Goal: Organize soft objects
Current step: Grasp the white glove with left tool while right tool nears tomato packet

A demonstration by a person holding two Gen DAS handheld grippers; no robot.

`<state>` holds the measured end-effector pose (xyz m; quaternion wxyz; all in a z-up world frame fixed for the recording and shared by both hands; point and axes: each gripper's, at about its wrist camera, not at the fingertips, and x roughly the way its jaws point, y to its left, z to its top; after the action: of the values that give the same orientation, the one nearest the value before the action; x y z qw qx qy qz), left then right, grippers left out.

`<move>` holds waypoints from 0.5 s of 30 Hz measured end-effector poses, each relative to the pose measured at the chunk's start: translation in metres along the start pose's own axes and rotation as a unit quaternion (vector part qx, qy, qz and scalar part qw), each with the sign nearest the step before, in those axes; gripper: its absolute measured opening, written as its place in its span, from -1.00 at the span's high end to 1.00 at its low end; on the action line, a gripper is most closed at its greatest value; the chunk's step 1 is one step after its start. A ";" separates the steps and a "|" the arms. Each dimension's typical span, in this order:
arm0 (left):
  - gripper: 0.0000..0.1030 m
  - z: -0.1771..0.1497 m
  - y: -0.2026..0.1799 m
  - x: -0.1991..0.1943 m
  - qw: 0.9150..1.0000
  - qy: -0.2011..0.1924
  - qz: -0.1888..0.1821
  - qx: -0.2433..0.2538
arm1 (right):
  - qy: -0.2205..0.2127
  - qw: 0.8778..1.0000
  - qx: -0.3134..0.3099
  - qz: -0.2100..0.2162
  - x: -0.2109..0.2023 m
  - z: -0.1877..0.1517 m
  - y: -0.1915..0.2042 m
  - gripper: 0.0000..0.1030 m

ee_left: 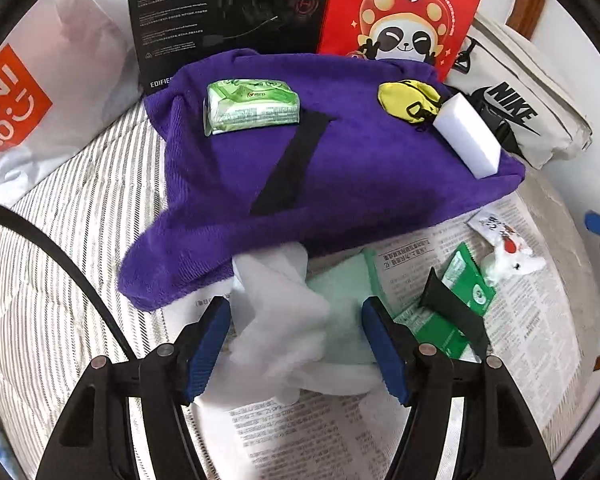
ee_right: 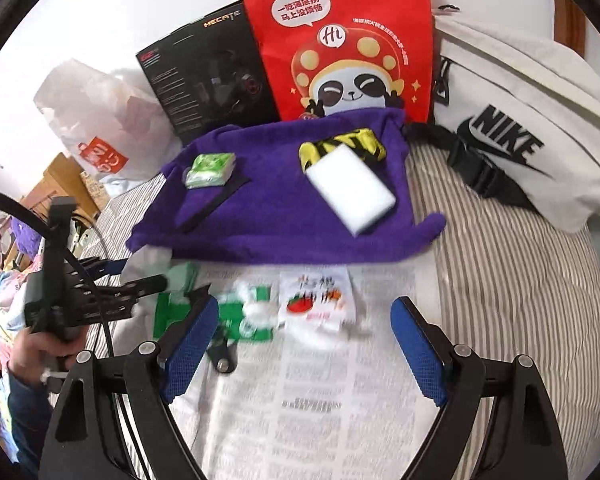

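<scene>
Left tongs [ee_left: 296, 344] spread; crumpled white tissue [ee_left: 276, 320] lies directly between the pads, not pinched, lower centre of the left wrist frame, on the newspaper [ee_left: 300, 432] over the bed. Its bulk runs up toward the purple towel [ee_left: 340, 168]. Right tongs [ee_right: 304, 352] spread, empty, farther off. Left hand is nearer.

red panda bag [ee_right: 340, 40] upright | black headset box [ee_right: 208, 76] beside it | newspaper [ee_right: 312, 400] on striped bedding [ee_right: 500, 280]

The towel [ee_left: 340, 176] is purple, the tissue pack [ee_left: 252, 106] green, the sponge [ee_left: 470, 140] white, the bedsheet [ee_right: 512, 280] grey-striped.
</scene>
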<state>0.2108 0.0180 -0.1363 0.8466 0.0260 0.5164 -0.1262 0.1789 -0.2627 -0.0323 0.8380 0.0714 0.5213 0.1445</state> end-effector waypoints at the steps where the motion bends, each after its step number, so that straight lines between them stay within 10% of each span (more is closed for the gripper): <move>1: -0.19 -0.002 -0.001 -0.002 1.000 -0.013 0.000 -0.002 | 0.000 1.000 0.000 0.001 -0.002 -0.004 0.000 -0.69; 6: 0.58 -0.015 0.000 -0.005 0.999 -0.035 -0.027 -0.017 | -0.001 1.000 -0.003 -0.005 -0.008 -0.024 -0.001 -0.69; 15: 0.60 -0.033 0.008 -0.013 0.994 -0.089 -0.019 -0.053 | 0.000 1.000 0.010 -0.010 -0.003 -0.048 -0.011 -0.69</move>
<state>0.1785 0.0343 -0.1410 0.8868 -0.0401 0.4452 -0.1170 0.1363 -0.2757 -0.0540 0.8385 0.0749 0.5237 0.1306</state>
